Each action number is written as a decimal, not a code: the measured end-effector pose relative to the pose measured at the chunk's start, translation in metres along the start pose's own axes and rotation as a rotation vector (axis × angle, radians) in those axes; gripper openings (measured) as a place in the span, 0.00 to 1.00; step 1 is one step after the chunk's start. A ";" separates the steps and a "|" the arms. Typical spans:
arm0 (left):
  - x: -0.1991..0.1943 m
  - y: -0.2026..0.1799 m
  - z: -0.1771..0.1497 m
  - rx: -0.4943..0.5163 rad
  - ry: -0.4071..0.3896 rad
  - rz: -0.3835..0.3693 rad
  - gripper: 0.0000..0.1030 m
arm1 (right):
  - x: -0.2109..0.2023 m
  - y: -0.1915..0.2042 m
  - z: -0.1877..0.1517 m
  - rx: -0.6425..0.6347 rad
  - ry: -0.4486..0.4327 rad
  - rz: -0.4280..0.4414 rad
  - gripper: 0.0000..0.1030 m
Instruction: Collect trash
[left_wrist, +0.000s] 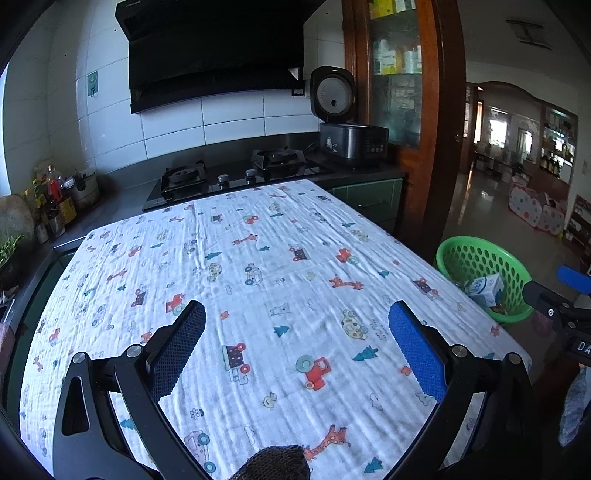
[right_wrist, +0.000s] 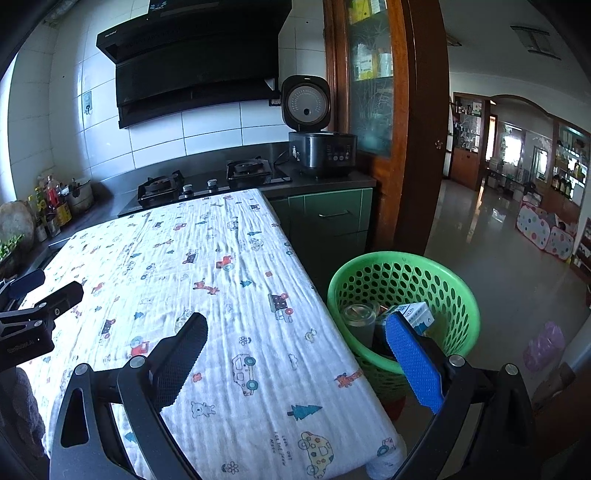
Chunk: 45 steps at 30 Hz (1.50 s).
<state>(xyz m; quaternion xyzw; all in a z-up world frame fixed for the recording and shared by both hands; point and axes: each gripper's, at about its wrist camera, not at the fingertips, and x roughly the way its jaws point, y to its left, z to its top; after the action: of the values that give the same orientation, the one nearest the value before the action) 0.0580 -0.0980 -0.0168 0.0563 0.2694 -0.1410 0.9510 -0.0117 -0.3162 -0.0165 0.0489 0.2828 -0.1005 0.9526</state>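
right wrist view shows the trash already in the green basket that stands on the floor just beside the tabletop's right edge: a white and blue carton and a metal can lie inside, side by side. right claw hangs wide open and empty, one finger above the printed cloth, the other in front of the basket's mouth. left claw is also spread wide with nothing in it, above bare cloth near the tabletop's near end. no loose trash shows on the cloth in either view, so the job looks nearly or fully done. risks from here, as i judge them: a swing of the right claw could clip the basket's rim and tip the light basket over, spilling the carton; a low finger could snag and drag the cloth.
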 end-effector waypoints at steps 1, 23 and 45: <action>0.000 -0.001 0.000 0.002 -0.001 -0.001 0.95 | 0.000 -0.001 0.000 0.000 -0.001 0.000 0.91; -0.008 -0.008 -0.002 -0.006 -0.015 -0.005 0.95 | -0.011 -0.008 -0.003 0.019 -0.032 0.000 0.91; -0.006 -0.010 -0.005 -0.009 -0.011 -0.006 0.95 | -0.012 -0.006 -0.002 0.022 -0.040 -0.002 0.91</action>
<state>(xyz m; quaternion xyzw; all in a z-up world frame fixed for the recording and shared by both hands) 0.0478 -0.1058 -0.0178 0.0502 0.2649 -0.1430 0.9523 -0.0241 -0.3197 -0.0116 0.0571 0.2628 -0.1058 0.9573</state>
